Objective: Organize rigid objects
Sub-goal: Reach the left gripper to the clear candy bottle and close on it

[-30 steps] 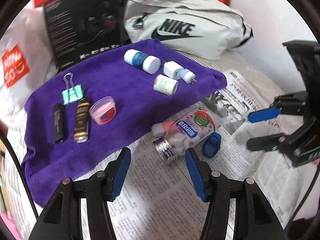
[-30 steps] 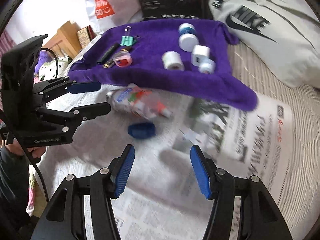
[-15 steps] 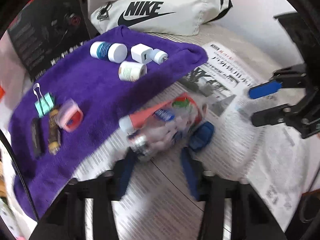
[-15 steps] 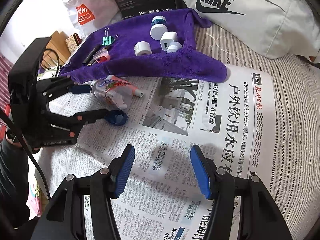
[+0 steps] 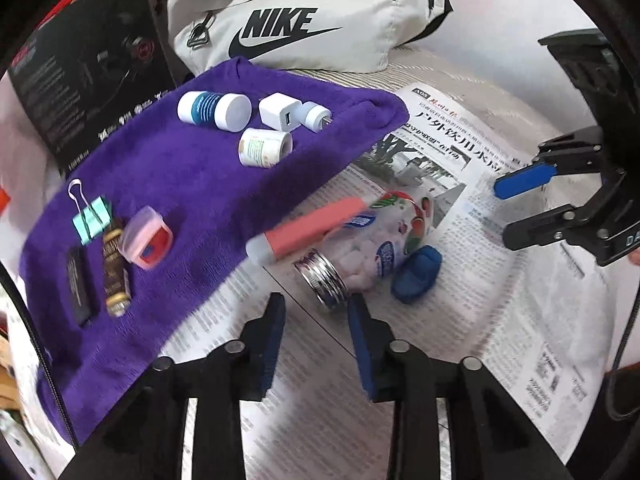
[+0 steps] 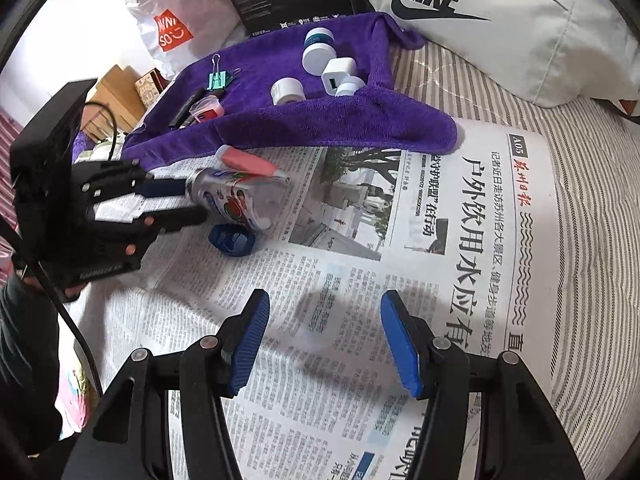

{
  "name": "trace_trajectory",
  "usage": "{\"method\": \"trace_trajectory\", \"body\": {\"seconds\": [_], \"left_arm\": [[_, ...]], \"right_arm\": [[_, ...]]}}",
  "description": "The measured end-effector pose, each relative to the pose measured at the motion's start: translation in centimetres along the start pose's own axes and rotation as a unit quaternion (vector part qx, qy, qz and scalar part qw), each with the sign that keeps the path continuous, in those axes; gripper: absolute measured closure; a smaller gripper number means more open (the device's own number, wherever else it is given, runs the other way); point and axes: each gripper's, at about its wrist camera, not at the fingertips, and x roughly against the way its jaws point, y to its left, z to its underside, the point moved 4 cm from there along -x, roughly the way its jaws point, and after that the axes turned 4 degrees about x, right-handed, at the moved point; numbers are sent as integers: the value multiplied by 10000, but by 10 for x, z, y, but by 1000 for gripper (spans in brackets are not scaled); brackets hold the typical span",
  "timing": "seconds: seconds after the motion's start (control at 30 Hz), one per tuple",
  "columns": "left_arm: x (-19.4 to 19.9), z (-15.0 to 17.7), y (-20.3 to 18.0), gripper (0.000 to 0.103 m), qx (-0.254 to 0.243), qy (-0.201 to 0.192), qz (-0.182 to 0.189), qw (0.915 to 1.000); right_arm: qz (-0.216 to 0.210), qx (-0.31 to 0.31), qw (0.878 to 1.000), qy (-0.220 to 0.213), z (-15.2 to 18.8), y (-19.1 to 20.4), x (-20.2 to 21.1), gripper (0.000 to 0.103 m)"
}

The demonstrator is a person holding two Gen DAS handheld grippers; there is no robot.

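A clear candy bottle [image 5: 362, 248] with a silver threaded neck lies on its side on the newspaper [image 5: 500, 280], full of white pieces. A pink tube [image 5: 308, 228] rests across it, and its blue cap [image 5: 416, 274] lies beside it. My left gripper [image 5: 318, 322] is open, its fingertips on either side of the bottle's neck; it also shows in the right wrist view [image 6: 180, 204] at the bottle [image 6: 236, 200]. My right gripper [image 6: 324, 336] is open and empty over the newspaper, and it shows in the left wrist view [image 5: 520, 210].
A purple towel [image 5: 192, 184] holds a blue-and-white jar [image 5: 214, 110], a white charger [image 5: 280, 112], a small white bottle [image 5: 264, 147], a binder clip [image 5: 94, 216], a pink sharpener [image 5: 146, 238] and two dark sticks. A Nike bag [image 5: 304, 20] and a black box [image 5: 92, 64] stand behind.
My left gripper has moved forward to the candy bottle's neck and narrowed around it. The right gripper has drawn back over the newspaper.
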Motion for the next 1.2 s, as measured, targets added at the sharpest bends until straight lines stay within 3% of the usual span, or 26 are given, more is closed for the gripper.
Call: {"method": "trace_trajectory", "body": {"seconds": [0.13, 0.17, 0.43, 0.53, 0.77, 0.83, 1.03, 1.2], "left_arm": [[-1, -4, -6, 40, -406, -71, -157, 9990], [-1, -5, -7, 37, -457, -87, -196, 9987], [-12, -18, -17, 38, -746, 23, -112, 9972], [-15, -17, -18, 52, -603, 98, 98, 9981], [-3, 2, -18, 71, -19, 94, 621, 9980], [-2, 9, -21, 71, 108, 125, 767, 9969], [-4, 5, -21, 70, 140, 90, 660, 9977], [-13, -7, -26, 66, -155, 178, 372, 9990]], "right_arm": [[-8, -11, 10000, 20, 3, -1, -1, 45], [-5, -17, 10000, 22, 3, -1, 0, 45], [19, 17, 10000, 53, 1, 1, -1, 45], [7, 12, 10000, 51, 1, 1, -1, 45], [-63, -20, 10000, 34, 4, -2, 1, 45], [-68, -28, 10000, 30, 5, -2, 0, 45], [-78, -62, 9999, 5, 6, -2, 1, 45], [-53, -54, 10000, 14, 9, -2, 3, 45]]}}
